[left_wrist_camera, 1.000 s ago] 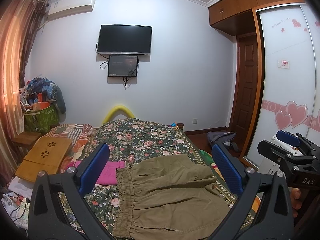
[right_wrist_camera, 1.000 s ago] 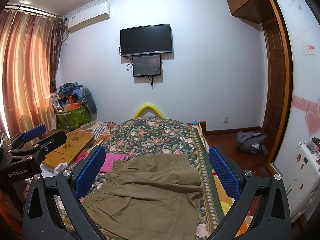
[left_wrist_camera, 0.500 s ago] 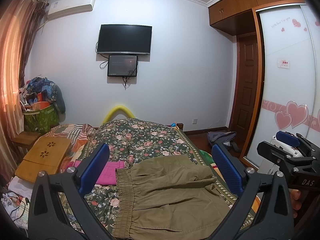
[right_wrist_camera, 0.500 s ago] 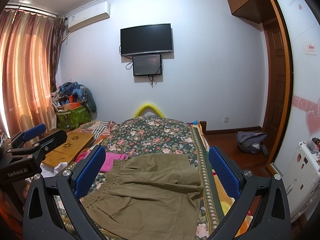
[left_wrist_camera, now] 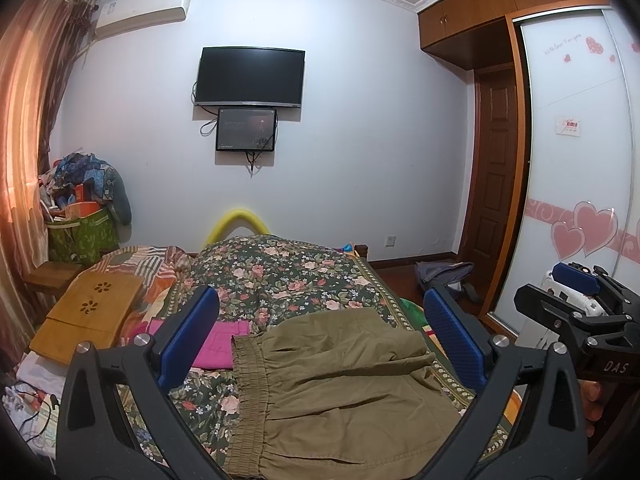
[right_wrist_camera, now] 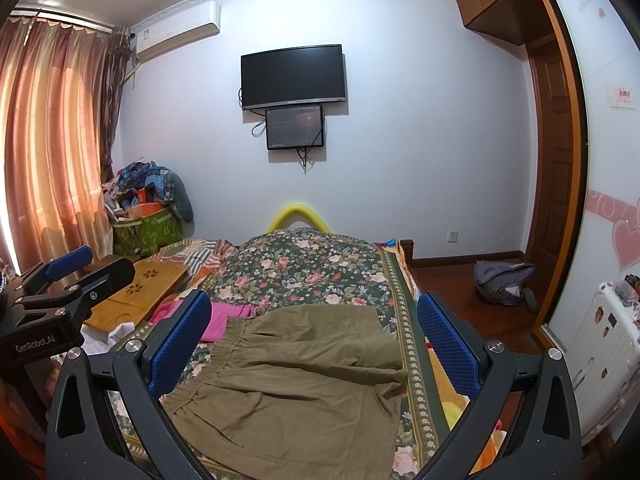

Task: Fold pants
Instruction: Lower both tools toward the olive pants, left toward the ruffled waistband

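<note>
Two claws up, nothing gripped. Judging by the layout, the fold is either barely begun or partly done.

Bed (left_wrist_camera: 288, 268) fills the lower centre of both views, floral cover on it. Pants (left_wrist_camera: 340, 392) are olive, lying on that cover at bottom centre of the left wrist view and bottom centre of the right wrist view (right_wrist_camera: 296, 380). Elastic waistband runs down the left side of the garment in frame. Cloth looks short and doubled, with a raised ridge across the upper right part. That could be a leg already folded over, or just shorts with a wrinkle; can't tell. Outline is rough, edges not squared, so I'd say at least one more fold plus smoothing is left.

Pink garment (left_wrist_camera: 216, 344) lies just beside the waistband, frame left. Wooden lap tray (left_wrist_camera: 88, 312) sits further left, well apart from the pants.

Pose: left claw (left_wrist_camera: 320, 340) hovers above the pants, spread wide, blue pads at either side of the garment in frame, no contact with cloth. Right claw (right_wrist_camera: 314, 348) is the same: spread wide, level, aimed down the bed toward the far wall, not touching fabric. Each claw shows in the other's view at frame edge: right one at the right edge, left one at the left edge. Fingertips of the holding hand (left_wrist_camera: 592, 404) peek out under the right claw's body, lower right.
</note>
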